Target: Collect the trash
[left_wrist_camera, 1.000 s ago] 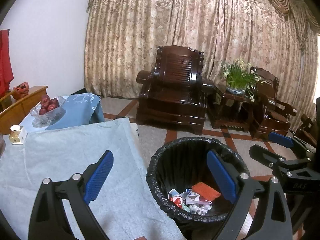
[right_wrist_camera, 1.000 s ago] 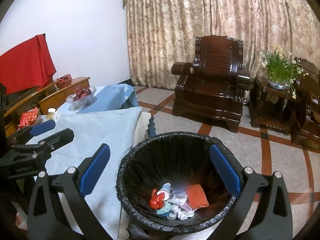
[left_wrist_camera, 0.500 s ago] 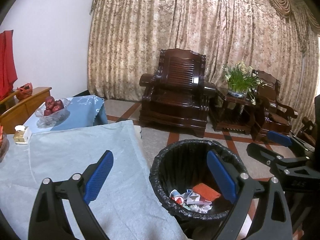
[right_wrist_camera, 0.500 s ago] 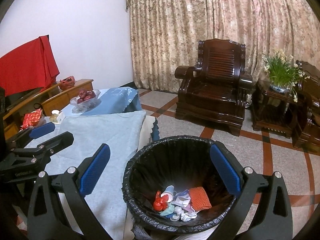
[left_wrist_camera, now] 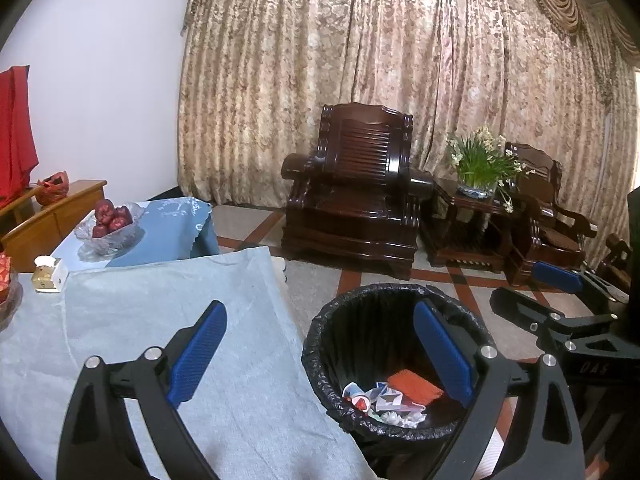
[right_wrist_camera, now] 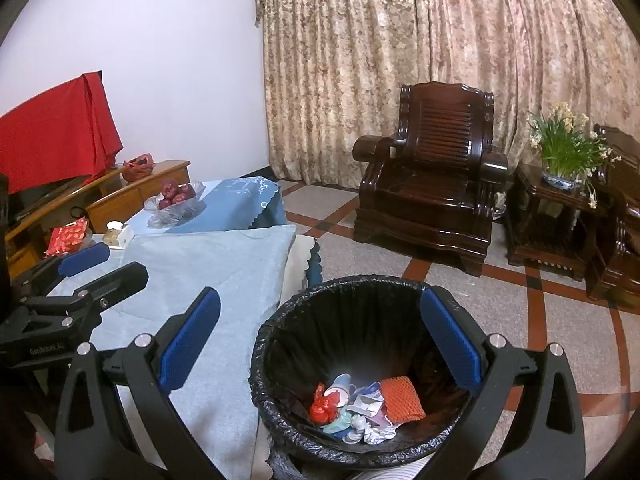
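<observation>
A bin with a black liner point(left_wrist_camera: 362, 294) point(right_wrist_camera: 360, 282) stands on the floor at the table's right edge. Crumpled trash point(left_wrist_camera: 394, 396) point(right_wrist_camera: 360, 404) lies at its bottom: an orange net piece, a red wrapper and white and blue scraps. My left gripper point(left_wrist_camera: 320, 354) is open and empty, one finger over the cloth and one over the bin. Above the bin mouth my right gripper point(right_wrist_camera: 320, 344) hangs open and empty. Each gripper also shows in the other's view: right gripper point(left_wrist_camera: 536, 292), left gripper point(right_wrist_camera: 100, 270).
A grey cloth point(left_wrist_camera: 160, 320) covers the table. At its far end are a glass bowl of red fruit point(left_wrist_camera: 110, 224), a small box point(left_wrist_camera: 48, 276) and a red packet point(right_wrist_camera: 68, 236). A dark wooden armchair point(right_wrist_camera: 432, 184) and a side table with flowers point(right_wrist_camera: 560, 168) stand behind on the tiled floor.
Both views have drawn back slightly from the bin, which now sits a little lower and further right in them. Both grippers stayed open and empty.
</observation>
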